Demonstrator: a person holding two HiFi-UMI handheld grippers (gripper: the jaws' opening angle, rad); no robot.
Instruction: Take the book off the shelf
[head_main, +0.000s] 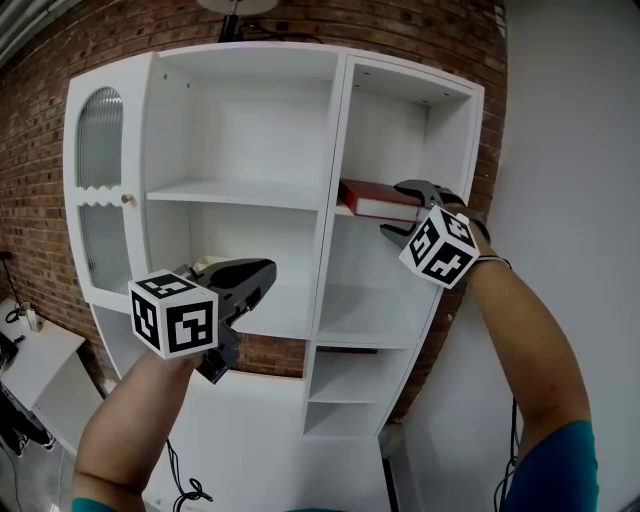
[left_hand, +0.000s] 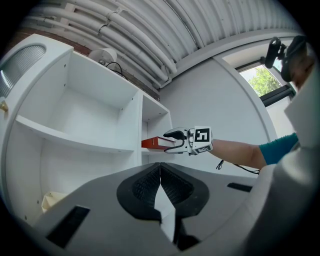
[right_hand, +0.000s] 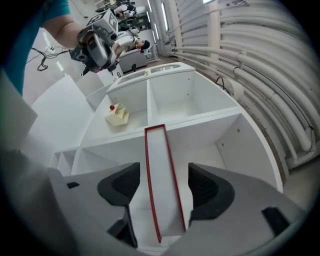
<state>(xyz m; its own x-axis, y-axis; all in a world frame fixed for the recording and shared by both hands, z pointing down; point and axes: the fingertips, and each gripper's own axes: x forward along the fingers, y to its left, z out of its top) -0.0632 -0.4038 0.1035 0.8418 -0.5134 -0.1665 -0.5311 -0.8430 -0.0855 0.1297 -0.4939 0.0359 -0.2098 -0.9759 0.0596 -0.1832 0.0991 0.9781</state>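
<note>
Book (head_main: 378, 200) first: it lies flat on the floor of the top compartment in the right-hand column of the white shelf unit (head_main: 330, 150), its near end toward you at the front. That flat lie is why your right gripper (head_main: 402, 210) is turned with one jaw above the cover and one below. The jaws stand wide apart around that near end. The right gripper view shows a gap between each pad and the covers, so nothing is clamped and the book has not yet left its place. By the look of it, you need to close squarely on the covers before drawing it out, or it could tip off the edge. Your left gripper (head_main: 262, 272) hangs lower, before the wider left half of the unit. Its jaws are together with nothing in them, and it is probably parked there to stay out of the way.
</note>
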